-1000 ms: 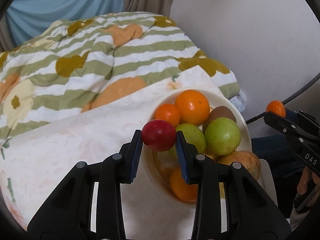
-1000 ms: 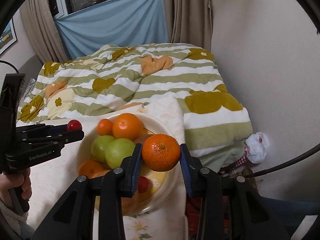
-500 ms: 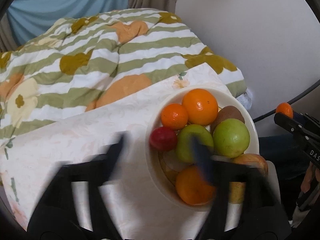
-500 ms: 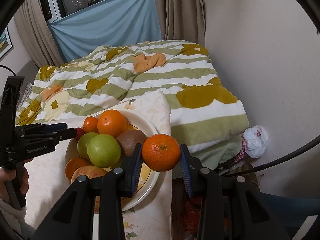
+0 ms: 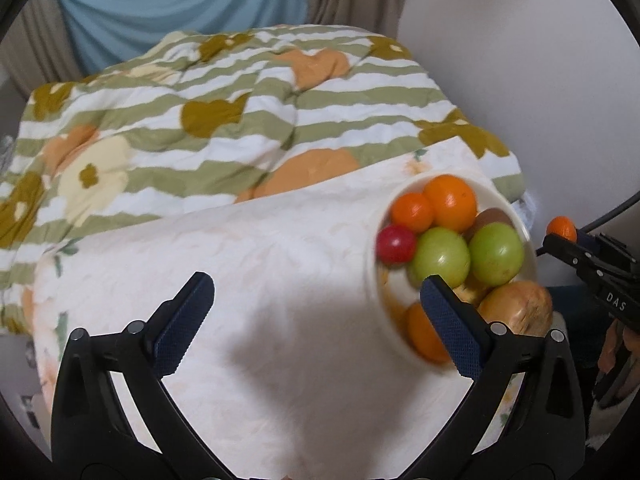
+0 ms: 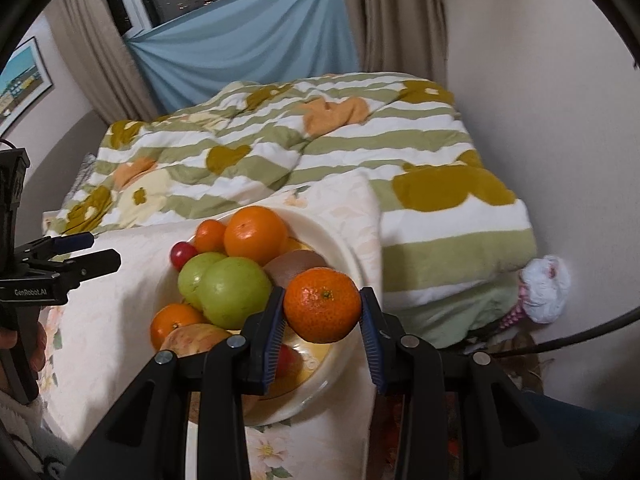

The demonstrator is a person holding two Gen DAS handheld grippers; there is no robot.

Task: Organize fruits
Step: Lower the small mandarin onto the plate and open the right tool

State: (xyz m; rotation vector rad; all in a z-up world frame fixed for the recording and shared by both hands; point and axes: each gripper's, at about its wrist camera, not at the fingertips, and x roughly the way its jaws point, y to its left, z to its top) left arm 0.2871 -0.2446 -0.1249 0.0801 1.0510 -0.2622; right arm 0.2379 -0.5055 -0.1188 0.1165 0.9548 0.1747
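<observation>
A cream bowl (image 5: 526, 236) (image 6: 344, 256) on a pale floral cloth holds oranges, two green apples (image 5: 496, 254) (image 6: 234, 292), a kiwi (image 6: 296, 266) and a small red fruit (image 5: 396, 243) (image 6: 182, 253) at its left rim. My left gripper (image 5: 316, 324) is open and empty, left of the bowl over the cloth; it also shows in the right wrist view (image 6: 90, 250). My right gripper (image 6: 322, 334) is shut on a mandarin (image 6: 322, 304) (image 5: 562, 229), held above the bowl's right side.
A green-striped quilt (image 5: 224, 120) covers the bed behind the cloth (image 5: 240, 264). A wall stands to the right. A white bag (image 6: 546, 288) and a black cable (image 6: 580, 336) lie on the floor at the right.
My left gripper let the red fruit go into the bowl, opened wide and drew back to the left. My right gripper kept hold of the mandarin and shifted over the bowl's right edge.
</observation>
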